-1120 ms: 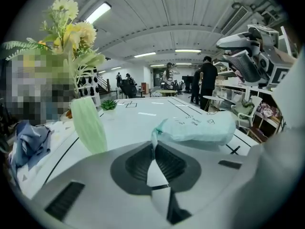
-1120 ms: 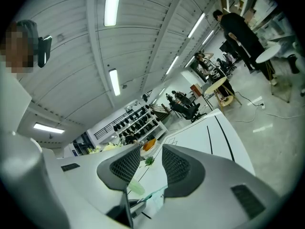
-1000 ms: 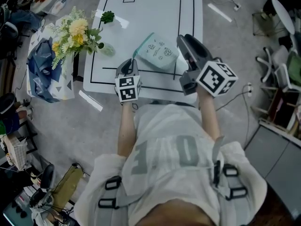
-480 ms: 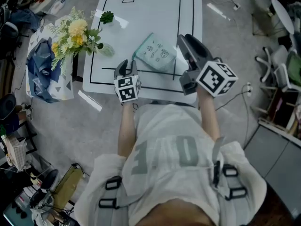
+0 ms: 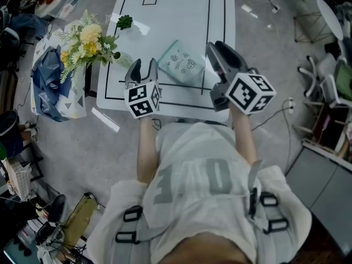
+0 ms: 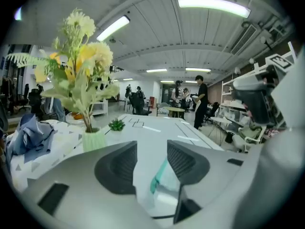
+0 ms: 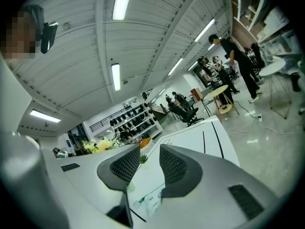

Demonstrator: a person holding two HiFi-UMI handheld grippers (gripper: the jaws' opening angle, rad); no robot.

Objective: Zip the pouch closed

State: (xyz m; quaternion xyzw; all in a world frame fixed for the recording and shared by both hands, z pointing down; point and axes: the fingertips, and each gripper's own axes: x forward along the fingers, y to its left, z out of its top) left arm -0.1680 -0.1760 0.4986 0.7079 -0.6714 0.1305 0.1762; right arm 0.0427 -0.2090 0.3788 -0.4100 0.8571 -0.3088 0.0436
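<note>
The pouch [image 5: 183, 62] lay untouched on the counter [image 5: 176, 15] between the grippers. The left gripper [image 5: 142, 69] had its fingers just opening, empty. The right gripper [image 5: 219, 48] had its fingers apart, empty. A vase [image 6: 94, 140] held flowers [image 5: 91, 37].

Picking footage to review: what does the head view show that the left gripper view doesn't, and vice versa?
Head view only: the person's pale numbered shirt with grey harness straps. Left gripper view only: ceiling strip lights and people standing far back. Both: the mint-green printed pouch, the yellow-and-white flower bouquet, the small green plant, the white black-lined table.
</note>
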